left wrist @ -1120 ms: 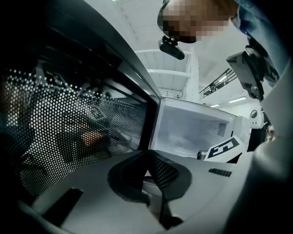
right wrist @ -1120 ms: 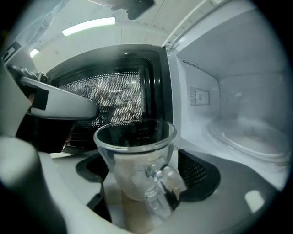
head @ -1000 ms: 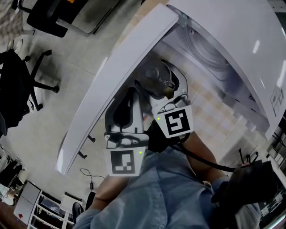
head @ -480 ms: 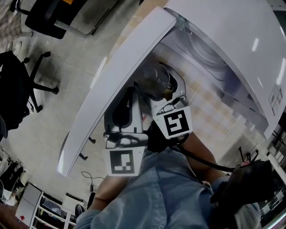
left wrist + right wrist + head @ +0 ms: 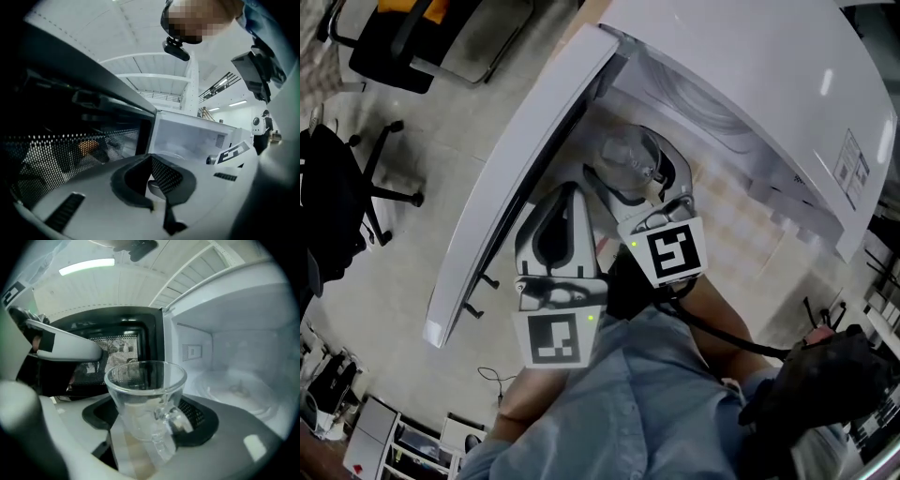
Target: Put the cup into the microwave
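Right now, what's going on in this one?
A person is working with two handheld grippers at a microwave whose door stands open. The right gripper has its fingers closed on a clear glass cup, held upright just in front of the open cavity, not yet inside. The left gripper is empty, fingers together, beside the door.

The cup (image 5: 145,397) is before the microwave (image 5: 236,345), door (image 5: 117,347) left.

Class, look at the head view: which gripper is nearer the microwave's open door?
Left. The left gripper lies alongside the door, at its inner face. The right gripper, gripping the glass cup, is farther right, in front of the microwave opening.
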Tool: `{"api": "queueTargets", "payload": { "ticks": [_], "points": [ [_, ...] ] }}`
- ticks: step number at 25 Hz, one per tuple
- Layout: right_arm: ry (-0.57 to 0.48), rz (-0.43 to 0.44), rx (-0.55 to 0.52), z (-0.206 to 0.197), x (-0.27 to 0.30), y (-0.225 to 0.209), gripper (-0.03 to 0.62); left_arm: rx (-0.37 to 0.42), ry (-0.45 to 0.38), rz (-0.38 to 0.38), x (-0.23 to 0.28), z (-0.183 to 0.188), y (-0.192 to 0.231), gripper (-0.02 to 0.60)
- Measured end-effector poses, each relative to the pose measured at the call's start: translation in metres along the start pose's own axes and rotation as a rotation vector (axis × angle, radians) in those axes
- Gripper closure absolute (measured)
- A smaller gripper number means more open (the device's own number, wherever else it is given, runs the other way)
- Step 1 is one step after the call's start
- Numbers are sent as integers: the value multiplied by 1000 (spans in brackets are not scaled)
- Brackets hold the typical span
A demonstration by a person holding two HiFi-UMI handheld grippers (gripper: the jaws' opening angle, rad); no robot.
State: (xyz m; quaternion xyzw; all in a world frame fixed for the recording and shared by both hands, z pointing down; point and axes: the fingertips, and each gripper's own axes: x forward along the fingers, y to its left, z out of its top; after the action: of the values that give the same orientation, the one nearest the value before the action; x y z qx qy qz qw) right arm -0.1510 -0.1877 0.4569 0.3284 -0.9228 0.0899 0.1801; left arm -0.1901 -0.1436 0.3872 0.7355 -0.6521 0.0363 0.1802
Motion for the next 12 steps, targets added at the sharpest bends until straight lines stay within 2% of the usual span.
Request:
{"api": "queueTargets", "payload": {
  "ticks": [12],
  "points": [
    [-36,-113,11,68,-58,-30,237,49,-30,-74,-20,68,-50,575]
  ]
}}
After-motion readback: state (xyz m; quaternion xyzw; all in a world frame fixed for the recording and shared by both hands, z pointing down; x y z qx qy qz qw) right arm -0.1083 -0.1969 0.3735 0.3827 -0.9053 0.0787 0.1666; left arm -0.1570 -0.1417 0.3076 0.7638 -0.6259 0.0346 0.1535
